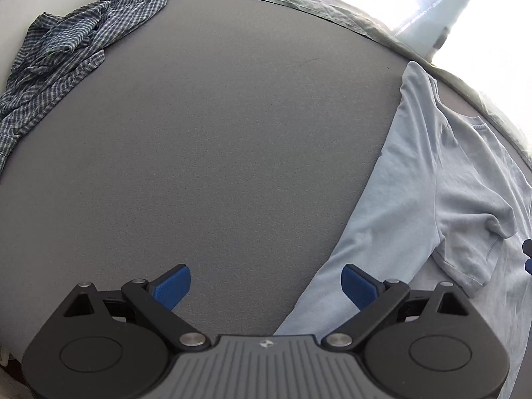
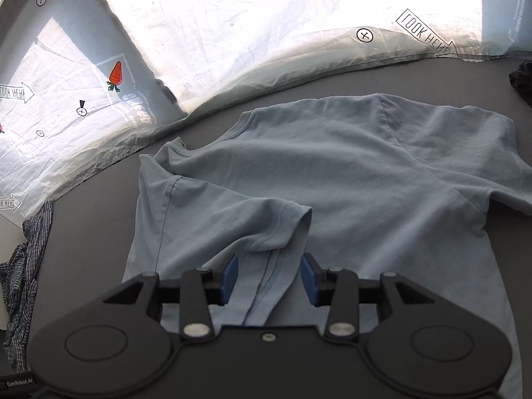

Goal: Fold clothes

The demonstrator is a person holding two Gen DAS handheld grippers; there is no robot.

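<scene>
A light blue T-shirt (image 2: 349, 179) lies spread on the grey surface, its left sleeve folded over onto the body. My right gripper (image 2: 268, 277) hovers over that folded sleeve (image 2: 266, 226), jaws open with a strip of the sleeve hem lying between the blue pads, not clamped. In the left wrist view the same T-shirt (image 1: 432, 183) lies at the right. My left gripper (image 1: 266, 287) is open wide and empty above the shirt's left side edge, its right pad (image 1: 357, 286) over the fabric.
A crumpled blue plaid shirt (image 1: 66, 53) lies at the far left; it also shows in the right wrist view (image 2: 23, 266). A white printed cloth (image 2: 266, 33) borders the grey surface (image 1: 216, 133) at the back. A dark garment (image 2: 522, 79) sits at the far right.
</scene>
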